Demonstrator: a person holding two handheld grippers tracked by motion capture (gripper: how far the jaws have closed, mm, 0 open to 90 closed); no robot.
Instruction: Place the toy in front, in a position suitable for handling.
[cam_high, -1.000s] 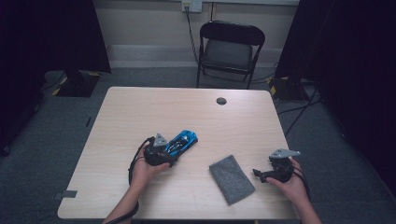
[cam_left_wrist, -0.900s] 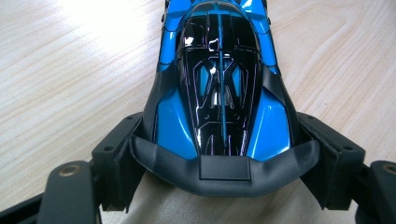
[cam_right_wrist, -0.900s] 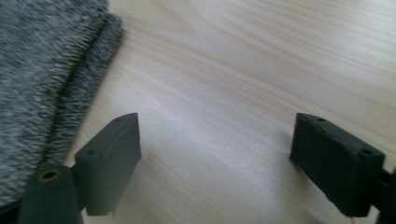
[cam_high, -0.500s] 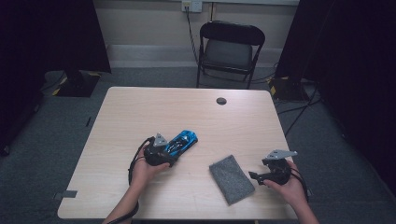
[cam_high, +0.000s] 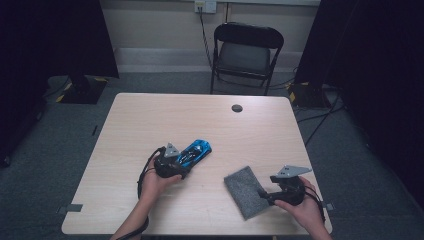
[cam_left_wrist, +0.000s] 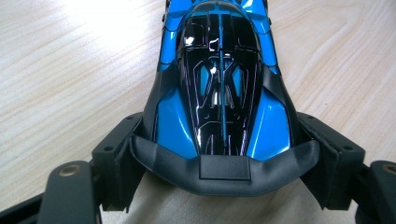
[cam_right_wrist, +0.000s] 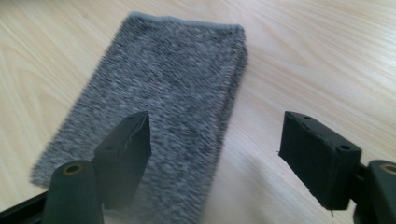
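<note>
Blue toy car (cam_high: 192, 152) sits mid-table, tail clamped between the left gripper (cam_left_wrist: 219, 154) pads | grey cloth (cam_high: 246, 190) lies flat just right of it | right gripper (cam_right_wrist: 215, 154) hovers over cloth, jaws apart, just been narrowing, gripping nothing | advice: straddle one edge, pinch squarely, keep car steady.
</note>
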